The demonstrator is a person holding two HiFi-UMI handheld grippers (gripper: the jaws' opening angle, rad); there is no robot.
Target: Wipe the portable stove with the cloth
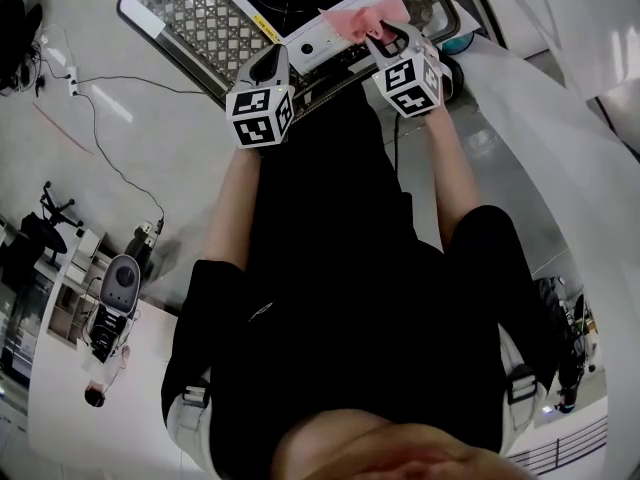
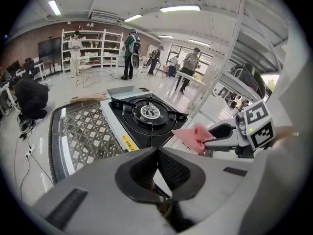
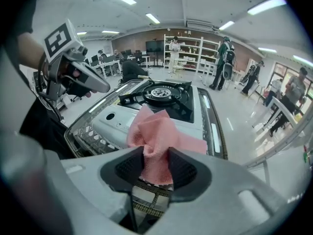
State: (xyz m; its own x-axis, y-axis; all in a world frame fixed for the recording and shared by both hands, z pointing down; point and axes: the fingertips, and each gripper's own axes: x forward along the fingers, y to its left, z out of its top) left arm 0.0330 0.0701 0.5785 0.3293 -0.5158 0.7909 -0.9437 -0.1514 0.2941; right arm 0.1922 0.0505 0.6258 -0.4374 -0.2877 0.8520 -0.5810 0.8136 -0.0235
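Right gripper view: pink cloth (image 3: 159, 143) pinched in right gripper (image 3: 157, 168)

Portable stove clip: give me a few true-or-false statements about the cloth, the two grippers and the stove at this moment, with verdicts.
1. The right gripper is shut on the pink cloth. True.
2. The left gripper grips a second cloth. False: its jaws are together with nothing between them.
3. The portable stove sits on a wire-mesh surface. True.
4. A pot stands on the burner. False: the burner is bare.
5. The cloth lies spread flat over the burner. False: it is bunched in the right gripper near the stove's front edge, off the burner.
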